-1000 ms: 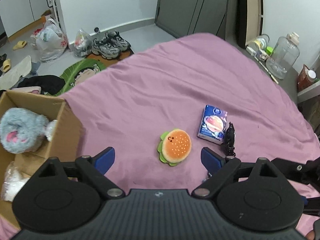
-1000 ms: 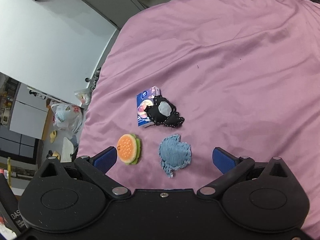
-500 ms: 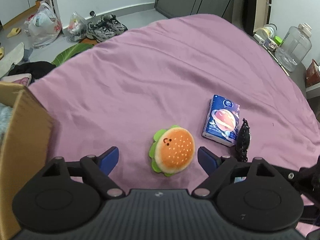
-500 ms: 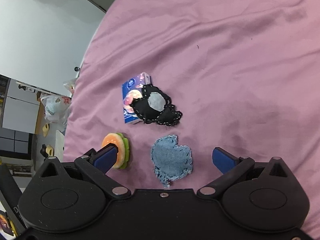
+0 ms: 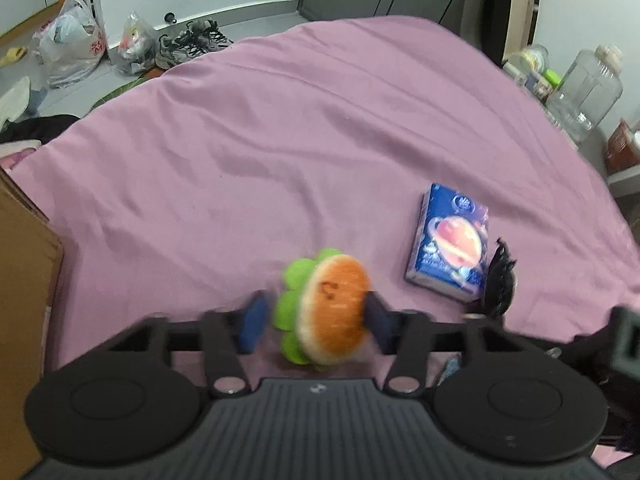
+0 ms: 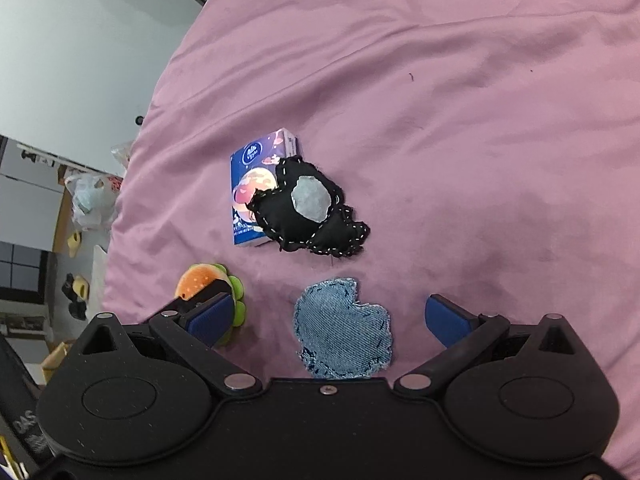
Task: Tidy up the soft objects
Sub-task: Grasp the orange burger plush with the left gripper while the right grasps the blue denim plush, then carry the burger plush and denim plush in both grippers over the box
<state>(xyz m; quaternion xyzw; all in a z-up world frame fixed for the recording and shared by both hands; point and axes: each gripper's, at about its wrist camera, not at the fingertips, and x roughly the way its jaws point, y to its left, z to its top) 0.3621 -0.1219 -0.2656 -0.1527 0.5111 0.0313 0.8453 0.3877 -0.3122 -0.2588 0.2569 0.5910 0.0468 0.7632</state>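
Jaws of the left gripper [image 5: 314, 322] have just been closing and now pinch the burger plush [image 5: 326, 312] just beside the tissue pack [image 5: 450, 246], likely for boxing, while the right gripper [image 6: 328, 316] straddles the denim patch [image 6: 344, 338] with jaws spread.

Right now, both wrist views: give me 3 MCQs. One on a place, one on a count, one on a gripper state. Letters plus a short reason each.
1. Where does the black stitched pouch lie?
A. Partly on the blue tissue pack
B. Inside the cardboard box
C. Under the denim patch

2. How many loose items lie on the pink bedspread in the right wrist view?
A. Two
B. Four
C. Six

3. What is the left gripper doing?
A. Hanging open over bare sheet
B. Closed on the tissue pack
C. Closing on the burger plush, pads at both its sides

Answers:
1 A, the pouch overlaps the pack's corner.
2 B, burger plush, tissue pack, pouch and denim patch.
3 C, the jaws have just been closing and the blue pads bracket the plush; the right gripper stands open around the denim patch.
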